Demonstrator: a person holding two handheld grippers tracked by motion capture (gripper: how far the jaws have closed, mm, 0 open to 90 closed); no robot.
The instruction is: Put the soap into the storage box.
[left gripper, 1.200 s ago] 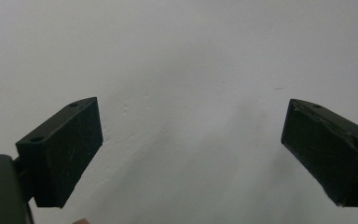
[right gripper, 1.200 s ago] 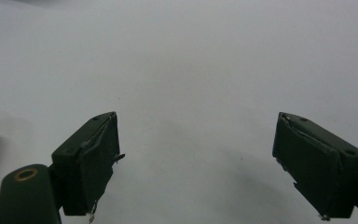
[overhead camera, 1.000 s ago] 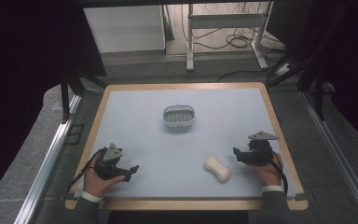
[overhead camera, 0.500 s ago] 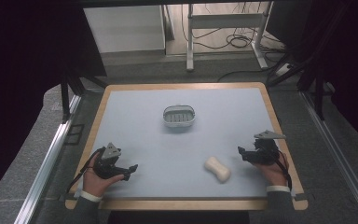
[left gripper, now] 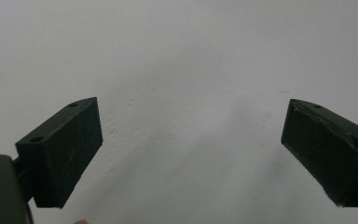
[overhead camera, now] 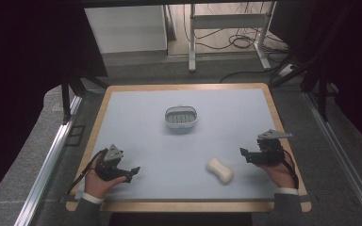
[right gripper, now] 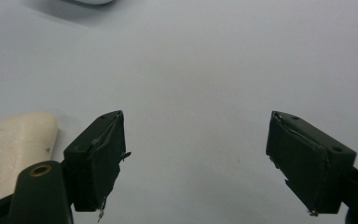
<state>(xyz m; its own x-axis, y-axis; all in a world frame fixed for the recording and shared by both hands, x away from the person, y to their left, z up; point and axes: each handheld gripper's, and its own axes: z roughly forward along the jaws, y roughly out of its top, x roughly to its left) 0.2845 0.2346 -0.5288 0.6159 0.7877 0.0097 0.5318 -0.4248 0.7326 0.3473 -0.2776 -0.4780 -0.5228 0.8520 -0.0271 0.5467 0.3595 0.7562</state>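
Right gripper view cuts off the soap bar (right gripper: 14, 149) beside the spread-jawed right gripper (right gripper: 193, 158).

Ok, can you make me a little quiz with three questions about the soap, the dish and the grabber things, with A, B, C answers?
1. Where does the bar of soap lie?
A. In the soap dish
B. On the table mat, nearest the right gripper
C. Between the left gripper's jaws

2. What colour is the soap?
A. Cream
B. Green
C. Red

3. How do the jaws of the right gripper stand?
A. Shut on the soap
B. Shut on nothing
C. Open, with nothing between them

Answers:
1. B: in the high view the soap rests on the mat close to the right gripper, apart from the soap dish.
2. A: it looks pale cream in the high view and the right gripper view.
3. C: the right gripper view shows bare mat between the two wide-apart jaws.
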